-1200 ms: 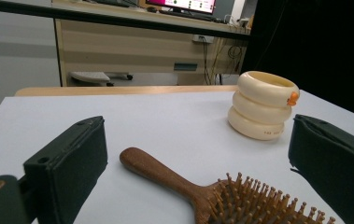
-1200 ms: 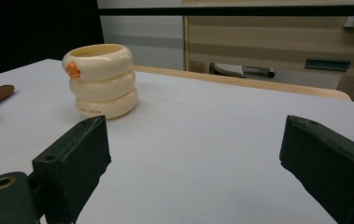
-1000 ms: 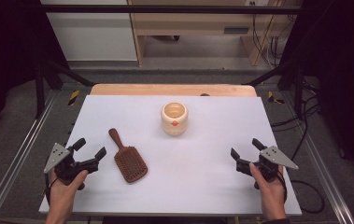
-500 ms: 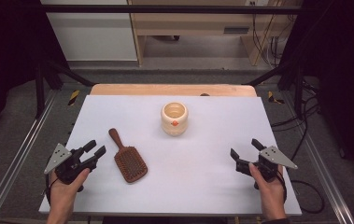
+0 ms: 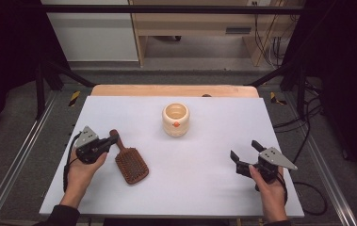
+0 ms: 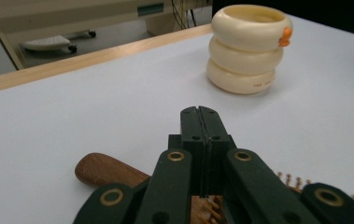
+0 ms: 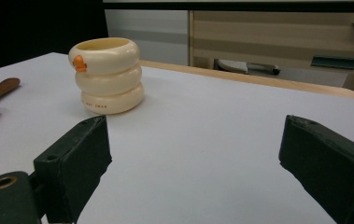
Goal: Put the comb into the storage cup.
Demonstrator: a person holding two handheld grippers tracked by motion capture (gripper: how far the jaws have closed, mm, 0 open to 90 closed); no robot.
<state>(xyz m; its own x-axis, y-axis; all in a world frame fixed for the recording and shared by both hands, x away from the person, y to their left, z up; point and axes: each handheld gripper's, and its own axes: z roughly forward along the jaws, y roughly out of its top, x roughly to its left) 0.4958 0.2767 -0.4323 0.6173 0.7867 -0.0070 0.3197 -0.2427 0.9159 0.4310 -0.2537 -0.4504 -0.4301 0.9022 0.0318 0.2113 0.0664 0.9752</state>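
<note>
A wooden hairbrush [image 5: 130, 164] lies bristles up on the left of the white table [image 5: 199, 183], its handle [image 6: 101, 169] pointing away from me. My left gripper [image 5: 111, 141] hovers right at that handle; its jaws have just been closing and now meet with nothing between them, as the left gripper view [image 6: 199, 113] shows. A cream ringed cup [image 5: 175, 119] with an orange mark stands upright near the table's middle. My right gripper [image 5: 245, 150] rests at the right, open and empty [image 7: 193, 149], facing the cup [image 7: 107, 74].
A wooden strip [image 5: 171, 90] runs along the table's far edge. Metal rails [image 5: 23, 155] flank both sides, and cables [image 5: 308, 188] trail on the floor at the right. Wooden furniture stands behind the table.
My left gripper has moved right and forward to the brush handle, and its jaws have gone from wide open to shut. The right gripper has not moved.
</note>
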